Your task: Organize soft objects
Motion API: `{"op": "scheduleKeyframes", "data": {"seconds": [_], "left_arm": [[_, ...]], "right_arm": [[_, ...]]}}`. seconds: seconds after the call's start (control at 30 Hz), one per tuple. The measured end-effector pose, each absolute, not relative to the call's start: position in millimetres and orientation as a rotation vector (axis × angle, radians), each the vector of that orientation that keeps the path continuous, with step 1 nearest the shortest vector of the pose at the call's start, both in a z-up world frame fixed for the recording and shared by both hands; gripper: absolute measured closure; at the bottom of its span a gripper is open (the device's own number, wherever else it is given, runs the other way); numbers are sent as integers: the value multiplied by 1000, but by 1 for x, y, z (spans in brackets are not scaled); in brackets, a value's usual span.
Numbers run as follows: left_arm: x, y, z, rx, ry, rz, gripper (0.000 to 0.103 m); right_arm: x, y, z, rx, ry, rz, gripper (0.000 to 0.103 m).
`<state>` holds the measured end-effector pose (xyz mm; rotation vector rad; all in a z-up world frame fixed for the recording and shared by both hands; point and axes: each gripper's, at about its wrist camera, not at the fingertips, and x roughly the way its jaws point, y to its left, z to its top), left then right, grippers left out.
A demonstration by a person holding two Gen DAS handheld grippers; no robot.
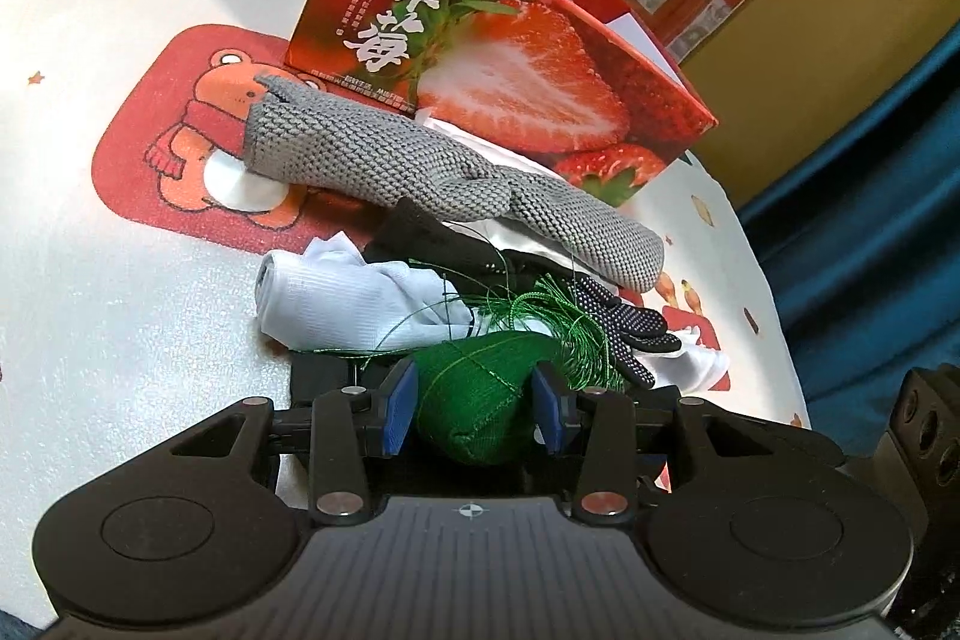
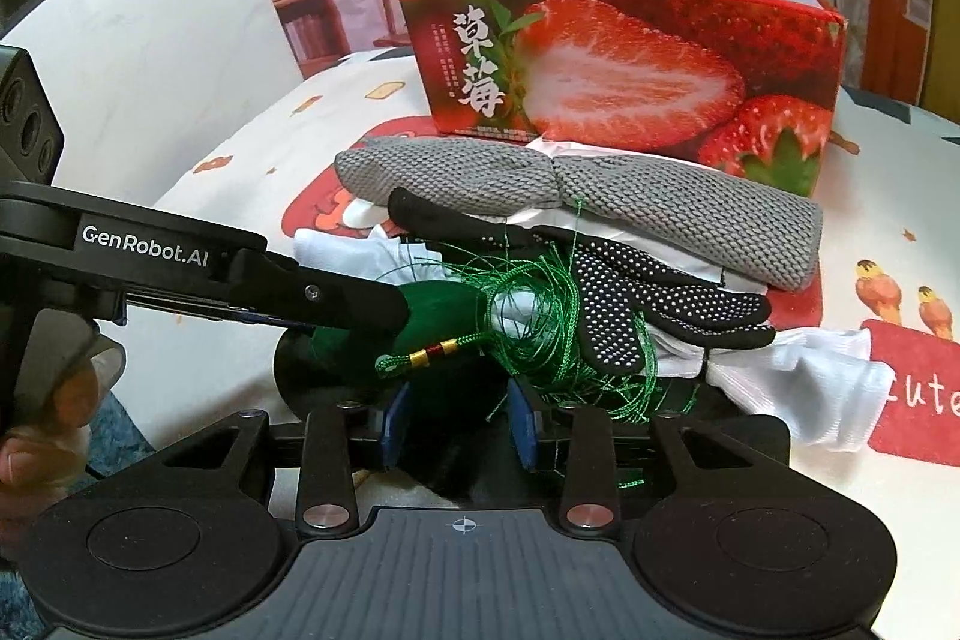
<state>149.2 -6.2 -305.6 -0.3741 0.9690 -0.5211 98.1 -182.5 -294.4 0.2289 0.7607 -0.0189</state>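
left claw (image 1: 474,409) pinched the green pouch (image 1: 480,394), right claw (image 2: 459,421) sat partly open, nothing gripped, strawberry box (image 2: 624,64) behind the glove pile (image 2: 600,220)

Your left gripper (image 1: 474,409) and right gripper (image 2: 459,421) are matte black with blue finger pads (image 1: 399,409), silver screws, white "GenRobot.AI" lettering.

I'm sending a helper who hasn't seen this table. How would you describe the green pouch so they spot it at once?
Find the red strawberry box at the back of the table; a pile of soft things lies in front of it. At the pile's near edge sits the green pouch, held between the left gripper jaws. Unlike the grey knit glove, black dotted glove and white cloths, it is green with trailing threads.
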Motion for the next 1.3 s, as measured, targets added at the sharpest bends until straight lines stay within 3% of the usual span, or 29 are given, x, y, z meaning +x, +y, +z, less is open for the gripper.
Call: {"op": "scheduleKeyframes", "data": {"seconds": [0.27, 0.73, 0.87, 1.3], "left_arm": [[149, -3, -308, -397, 959, -517, 59], [147, -5, -308, -387, 961, -522, 59], [146, -7, -304, -377, 949, -522, 59], [155, -14, -216, -282, 730, -579, 59]], "right_arm": [[98, -175, -293, 184, 746, 18, 70], [108, -160, -302, 67, 726, 57, 56], [107, -159, -302, 58, 714, 63, 58], [102, -172, -245, 32, 504, 66, 59]]}}
